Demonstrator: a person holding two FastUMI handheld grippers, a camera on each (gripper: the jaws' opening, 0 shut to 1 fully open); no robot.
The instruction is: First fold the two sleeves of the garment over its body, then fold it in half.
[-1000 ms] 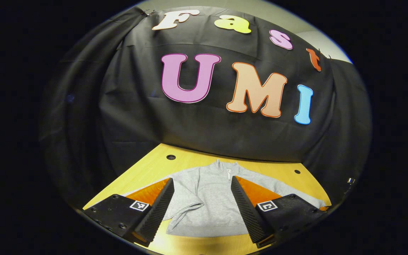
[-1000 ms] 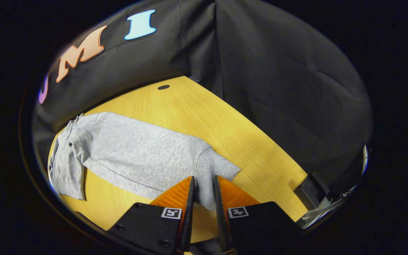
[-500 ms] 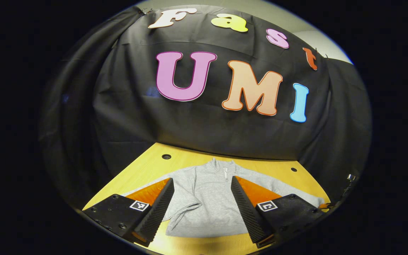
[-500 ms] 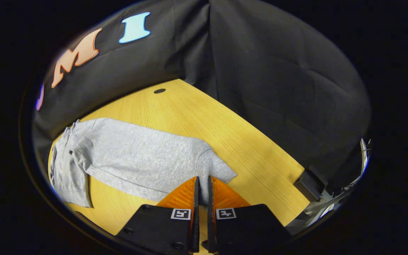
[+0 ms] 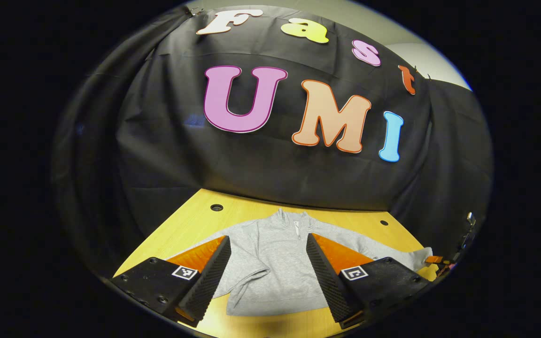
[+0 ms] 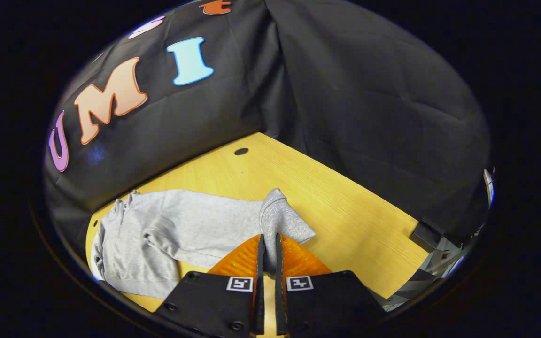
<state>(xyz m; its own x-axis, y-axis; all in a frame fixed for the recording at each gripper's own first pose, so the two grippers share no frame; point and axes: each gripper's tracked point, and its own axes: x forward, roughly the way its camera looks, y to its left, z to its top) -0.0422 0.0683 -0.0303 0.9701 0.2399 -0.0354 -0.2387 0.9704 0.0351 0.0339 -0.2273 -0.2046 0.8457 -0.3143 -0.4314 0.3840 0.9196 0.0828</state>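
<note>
On the yellow wooden table (image 6: 327, 197), our grey sweatshirt (image 5: 270, 263) lies flat, collar toward the cloth wall, one sleeve already folded across its body. Our right gripper (image 6: 266, 244), nearly closed, pinches the cuff of the other sleeve (image 6: 282, 220); that thin bite could slip and drop the fold short. Our left gripper (image 5: 268, 251) hovers wide open, holding nothing.

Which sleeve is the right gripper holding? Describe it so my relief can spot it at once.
On the yellow wooden table lies a grey sweatshirt. Its unfolded sleeve ends in a ribbed cuff, pinched by the right gripper; the other sleeve already lies folded across the body.
</note>
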